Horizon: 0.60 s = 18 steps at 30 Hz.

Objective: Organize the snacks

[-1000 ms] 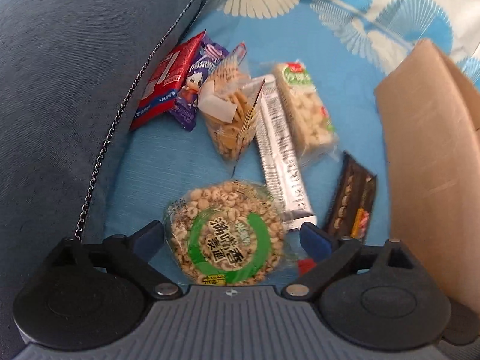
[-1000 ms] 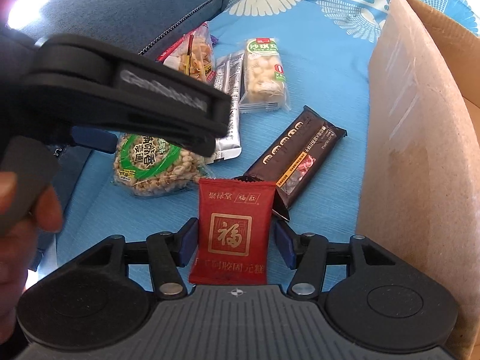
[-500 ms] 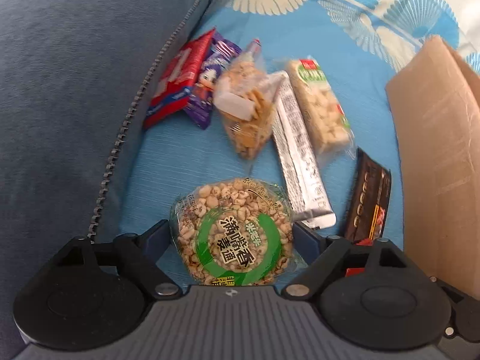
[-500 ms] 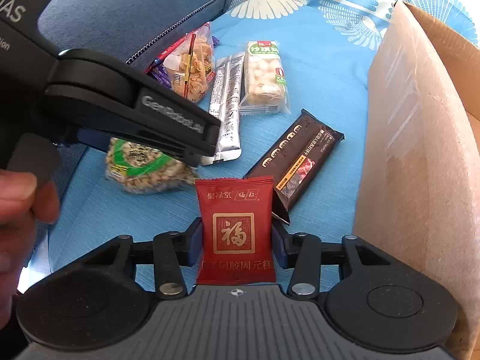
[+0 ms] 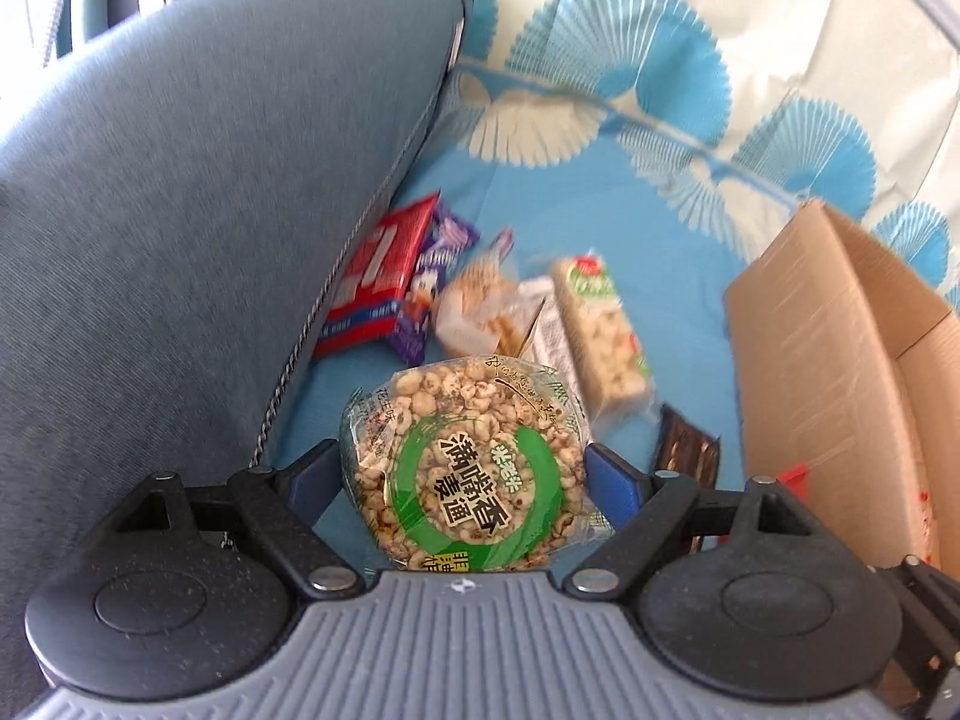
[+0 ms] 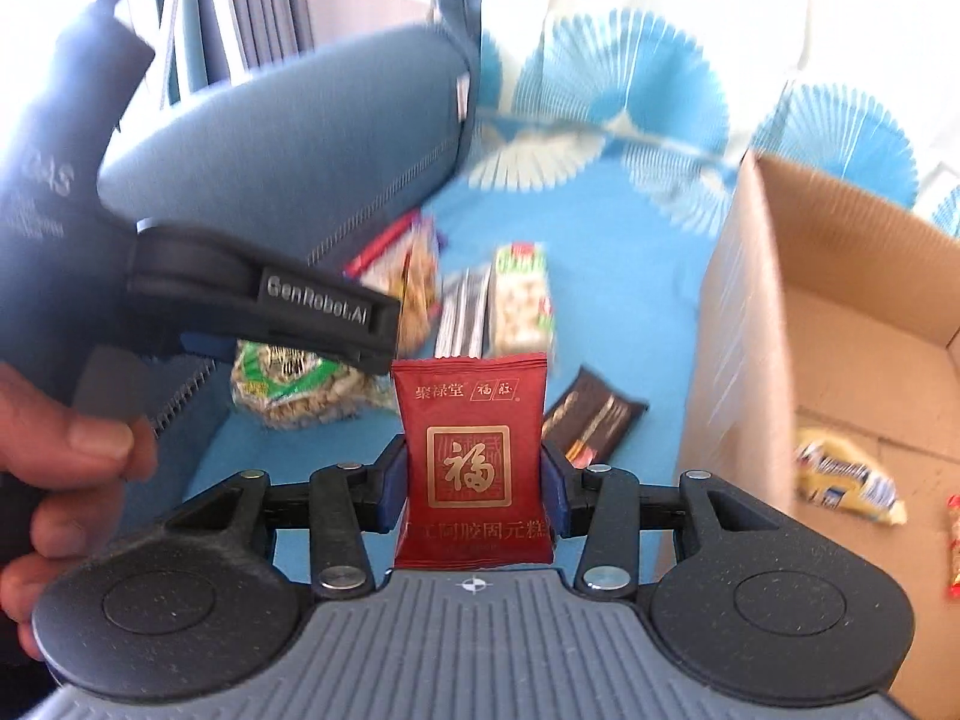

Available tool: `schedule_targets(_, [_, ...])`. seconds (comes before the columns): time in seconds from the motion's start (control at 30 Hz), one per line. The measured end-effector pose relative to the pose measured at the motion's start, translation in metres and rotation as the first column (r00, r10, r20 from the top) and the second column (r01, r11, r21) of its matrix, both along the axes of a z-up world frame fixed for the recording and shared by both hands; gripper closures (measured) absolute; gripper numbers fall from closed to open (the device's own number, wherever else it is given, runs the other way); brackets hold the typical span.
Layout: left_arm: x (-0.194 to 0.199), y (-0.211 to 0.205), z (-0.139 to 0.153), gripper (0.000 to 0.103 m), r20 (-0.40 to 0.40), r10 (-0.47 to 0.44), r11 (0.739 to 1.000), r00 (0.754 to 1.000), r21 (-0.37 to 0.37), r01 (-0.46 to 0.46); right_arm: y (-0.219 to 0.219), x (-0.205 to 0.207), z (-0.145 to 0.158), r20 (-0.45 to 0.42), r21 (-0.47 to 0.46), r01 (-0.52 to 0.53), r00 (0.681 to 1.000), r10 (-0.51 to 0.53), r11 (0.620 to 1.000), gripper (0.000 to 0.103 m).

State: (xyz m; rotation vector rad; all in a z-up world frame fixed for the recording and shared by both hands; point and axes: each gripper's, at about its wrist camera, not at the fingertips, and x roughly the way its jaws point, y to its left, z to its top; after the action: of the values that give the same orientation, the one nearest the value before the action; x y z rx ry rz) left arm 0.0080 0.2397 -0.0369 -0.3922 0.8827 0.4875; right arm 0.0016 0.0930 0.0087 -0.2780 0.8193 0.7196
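Two snacks are clamped: the left hand-held gripper (image 5: pixel 462 474) grips a round, glossy puffed-grain pack (image 5: pixel 462 468), the right hand-held gripper (image 6: pixel 474 480) an upright, crinkle-edged red foil packet (image 6: pixel 474 462).

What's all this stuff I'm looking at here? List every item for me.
round puffed-grain snack: 1, green label, in left gripper
red sachet: 1, red and gold, in right gripper
cardboard box: 1, brown, right side
yellow packet: 1, inside box
red packet: 1, by cushion
purple packet: 1, beside red packet
clear bag: 1, middle
silver bar: 1, middle
puffed bar: 1, pale
dark bar: 1, near box
cushion: 1, grey-blue, left
sheet: 1, blue
left gripper: 1, black
right gripper: 1, black
hand: 1, holding left gripper
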Motion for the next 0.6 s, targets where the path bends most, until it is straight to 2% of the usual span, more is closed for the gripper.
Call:
schedule_targets(0.23, [-0.009,-0.003,0.018,0.014,0.086,0.045,0.998,0.995,0.042,-0.049,-0.019,-0.002,0.021,0.086,0.094,-0.013,0.996,0.005,0.996,0.057])
schedule_targets(0.37, [-0.013,-0.004,0.024,0.014,0.115,0.054,0.995,0.992,0.078,-0.063,-0.029,-0.006,0.032,0.105,0.135,-0.032,0.994,0.018,0.99,0.057])
schedule_targets(0.43, [-0.014,-0.003,0.024,0.014,0.128,0.054,0.995,0.99,0.071,-0.064,-0.032,0.0,0.031,0.07,0.116,-0.016,0.998,0.008,0.993,0.057])
schedule_targets(0.53, [-0.015,-0.002,0.022,0.014,0.13,0.057,0.996,0.99,0.06,-0.065,-0.036,0.014,0.019,0.04,0.029,0.053,0.998,-0.054,0.998,0.058])
schedule_targets(0.6, [-0.015,-0.003,0.021,0.014,0.131,0.054,0.996,0.99,0.057,-0.062,-0.041,0.014,0.025,0.044,0.052,0.061,0.997,-0.063,0.997,0.057])
